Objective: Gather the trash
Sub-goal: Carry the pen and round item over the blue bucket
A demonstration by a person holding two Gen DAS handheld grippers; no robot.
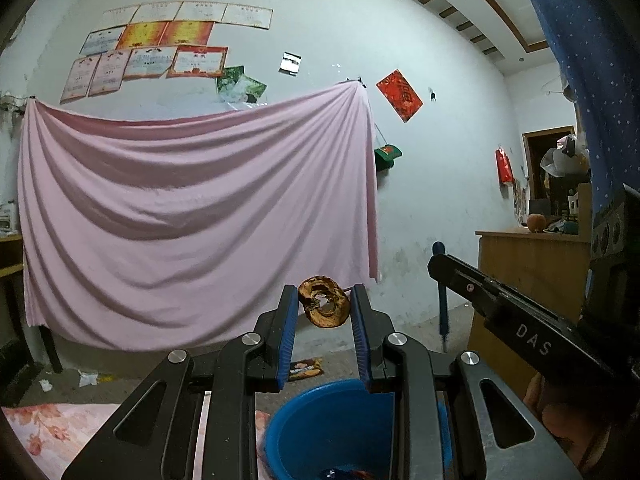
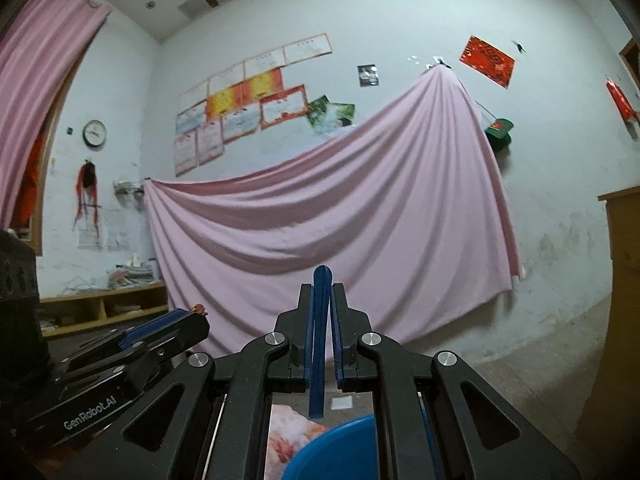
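My left gripper is shut on a brown dried ring-shaped peel and holds it in the air above a blue plastic bin. My right gripper is shut on a thin blue bin handle that runs down toward the bin's rim. The right gripper also shows in the left wrist view, with the blue handle hanging from it. The left gripper shows at the lower left of the right wrist view, with a bit of the peel at its tip.
A pink sheet hangs on the wall ahead. A wooden cabinet stands at the right, a low shelf at the left. A snack wrapper and paper scraps lie on the floor. A floral cloth lies below.
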